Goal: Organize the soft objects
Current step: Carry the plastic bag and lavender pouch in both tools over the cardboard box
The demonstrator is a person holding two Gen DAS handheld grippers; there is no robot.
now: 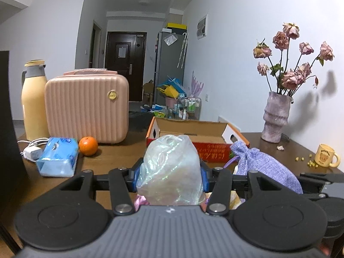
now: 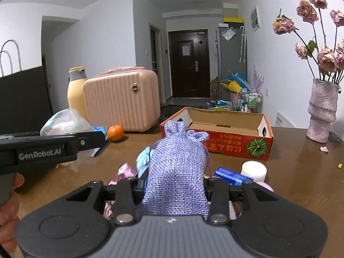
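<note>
In the left wrist view, a clear plastic bag (image 1: 171,169) is gripped at the centre of the frame by the left gripper (image 1: 171,177), whose jaws are closed against the bag's sides. A purple drawstring pouch (image 1: 262,163) is seen at right centre, just beside the bag, in front of an open red cardboard box (image 1: 211,153). At left, a blue tissue pack (image 1: 57,157) and an orange (image 1: 88,145) are set before a pink ribbed case (image 1: 87,107).

In the right wrist view, the purple drawstring pouch (image 2: 177,169) is held in the lower centre by the right gripper (image 2: 175,188), the jaws pressed onto its lower sides. The clear plastic bag (image 2: 64,123) is seen at middle left, above the left gripper (image 2: 94,138). The red cardboard box (image 2: 234,144) is placed behind the pouch on the brown table (image 2: 301,167).
</note>
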